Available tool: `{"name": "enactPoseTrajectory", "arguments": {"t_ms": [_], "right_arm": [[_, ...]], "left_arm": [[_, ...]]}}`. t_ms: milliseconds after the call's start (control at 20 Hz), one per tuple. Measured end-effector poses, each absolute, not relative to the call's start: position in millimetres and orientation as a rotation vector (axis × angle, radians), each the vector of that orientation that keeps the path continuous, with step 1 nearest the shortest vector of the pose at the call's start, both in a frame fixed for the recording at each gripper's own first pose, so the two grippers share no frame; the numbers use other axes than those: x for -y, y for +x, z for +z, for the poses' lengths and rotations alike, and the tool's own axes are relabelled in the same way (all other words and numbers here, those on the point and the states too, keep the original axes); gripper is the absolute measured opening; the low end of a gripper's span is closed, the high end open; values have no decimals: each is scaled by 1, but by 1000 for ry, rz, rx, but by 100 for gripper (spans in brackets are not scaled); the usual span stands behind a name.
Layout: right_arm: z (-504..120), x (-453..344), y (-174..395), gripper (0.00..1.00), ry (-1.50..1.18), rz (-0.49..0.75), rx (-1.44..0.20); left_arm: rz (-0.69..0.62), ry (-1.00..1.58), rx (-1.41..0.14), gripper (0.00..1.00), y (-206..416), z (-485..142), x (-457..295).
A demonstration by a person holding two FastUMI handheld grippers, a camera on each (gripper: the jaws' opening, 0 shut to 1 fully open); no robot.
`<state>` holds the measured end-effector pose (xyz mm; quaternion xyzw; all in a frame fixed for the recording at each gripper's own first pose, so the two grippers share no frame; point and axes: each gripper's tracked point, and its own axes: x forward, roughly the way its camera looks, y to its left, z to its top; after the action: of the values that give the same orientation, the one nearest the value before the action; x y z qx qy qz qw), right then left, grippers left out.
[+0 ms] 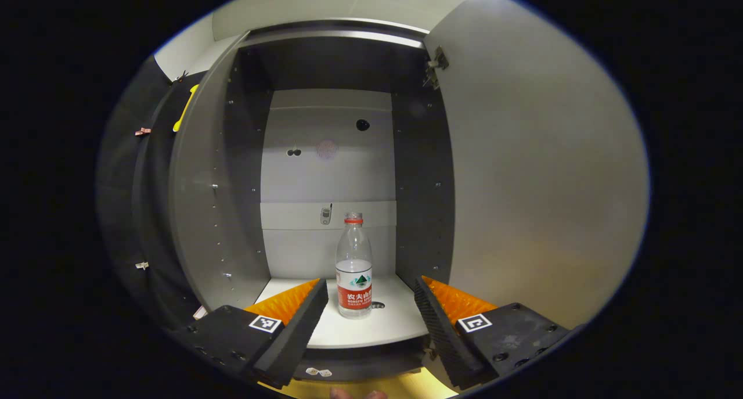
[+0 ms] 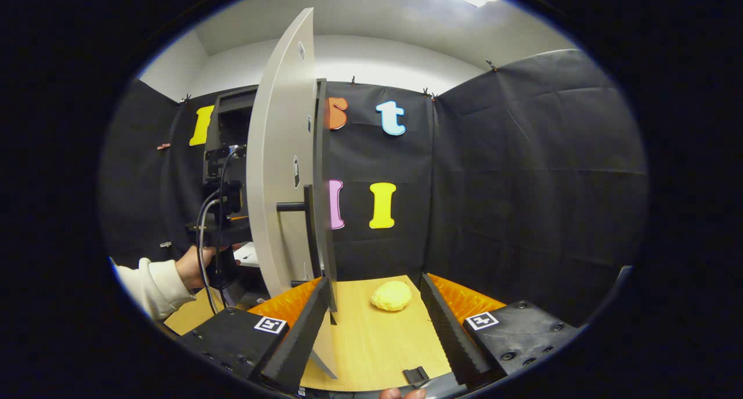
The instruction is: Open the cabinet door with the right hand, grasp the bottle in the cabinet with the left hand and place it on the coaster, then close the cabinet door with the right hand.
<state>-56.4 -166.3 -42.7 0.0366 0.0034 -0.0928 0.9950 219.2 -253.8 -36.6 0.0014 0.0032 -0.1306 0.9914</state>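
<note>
1. The door (image 2: 284, 172) is seen swung wide open, edge-on in the right gripper view, with its handle (image 2: 302, 207) standing out from its face. The opening step is judged done.
2. The bottle (image 1: 354, 265) is found upright on the cabinet (image 1: 232, 172) floor, near the front edge and toward the right wall. It is capped and looks nearly empty, so it is judged light and easily tipped.
3. The left tongs (image 1: 365, 312) are held wide open at the cabinet mouth, with nothing gripped. The bottle is framed between the fingers but lies beyond the tips, apart from both.
4. The step in hand is judged to be the reach and grasp. The left tongs are best carried straight in, level, until the bottle's labelled body sits between the pads.
5. Closing is best done on the body rather than the neck, with even pressure, since a thin wall may buckle or slip.
6. The cabinet's right wall is close to the bottle, so the right finger should be kept clear of it.
7. The right tongs (image 2: 371, 323) are seen open and empty just in front of the door's edge, above the surface (image 2: 371, 341). They are best kept clear of the door.
8. A yellow lump (image 2: 392, 295) lies on the surface beyond the door; whether it is the coaster cannot be told.
</note>
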Motion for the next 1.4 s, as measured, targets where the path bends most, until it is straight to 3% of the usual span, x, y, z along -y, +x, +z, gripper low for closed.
{"name": "enactPoseTrajectory", "arguments": {"t_ms": [350,1000,1100,1400], "right_arm": [[-52,197,-54,96,64,-263,12],[-68,220,-41,97,59,-309,-12],[-67,219,-40,98,79,-297,-22],[-61,217,-44,98,99,-288,-8]], "left_arm": [[-175,7,-60,95,309,-78,250],[-127,66,-91,96,381,-100,258],[-112,55,-100,76,382,-99,256],[-139,45,-48,75,343,-65,244]]}}
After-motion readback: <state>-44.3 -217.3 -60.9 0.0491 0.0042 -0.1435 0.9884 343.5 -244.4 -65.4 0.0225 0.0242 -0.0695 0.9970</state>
